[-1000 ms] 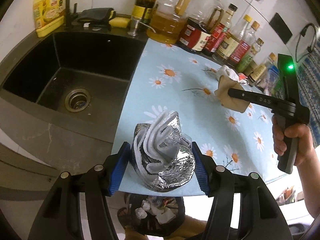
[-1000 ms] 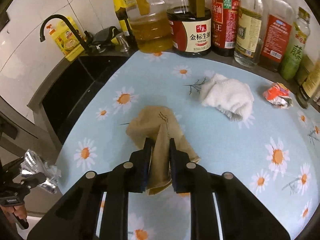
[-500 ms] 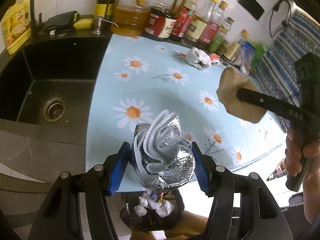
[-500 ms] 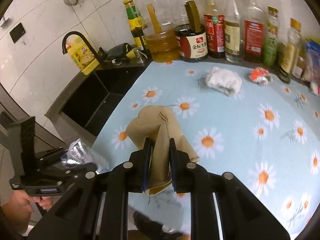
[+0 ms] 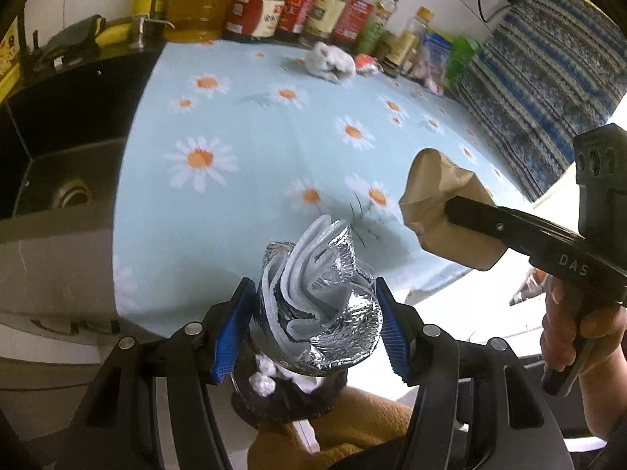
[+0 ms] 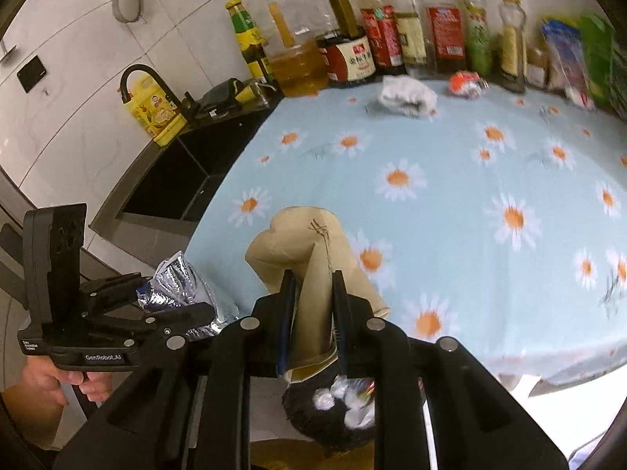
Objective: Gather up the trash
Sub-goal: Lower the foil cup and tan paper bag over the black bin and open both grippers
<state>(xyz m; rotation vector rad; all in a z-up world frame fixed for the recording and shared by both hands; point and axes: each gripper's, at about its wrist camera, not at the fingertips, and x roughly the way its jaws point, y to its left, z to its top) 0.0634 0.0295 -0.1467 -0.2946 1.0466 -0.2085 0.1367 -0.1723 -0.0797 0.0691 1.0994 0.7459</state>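
Trash is held in both tongs above a dark bin (image 6: 333, 411) just off the near edge of the daisy-patterned desk (image 5: 243, 203), apparently for dropping. Crumpled foil (image 5: 319, 305) is pinched by the left tongs (image 5: 313, 325); a brown paper bag (image 6: 313, 286) is clamped flat in the right tongs (image 6: 313, 313). A white wad (image 6: 407, 96) and red wrapper (image 6: 466, 82) are left by the far bottles.

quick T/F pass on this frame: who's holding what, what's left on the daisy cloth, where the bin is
1. The left gripper is shut on the crumpled foil wrapper. True.
2. The right gripper is empty. False: it is shut on the brown paper bag.
3. A white cloth wad and a red crumpled wrapper lie on the daisy tablecloth near the bottles. True.
4. The black trash bin stands on the tablecloth. False: it sits below the table edge, under both grippers.
5. The bin is empty. False: white wads lie in it.
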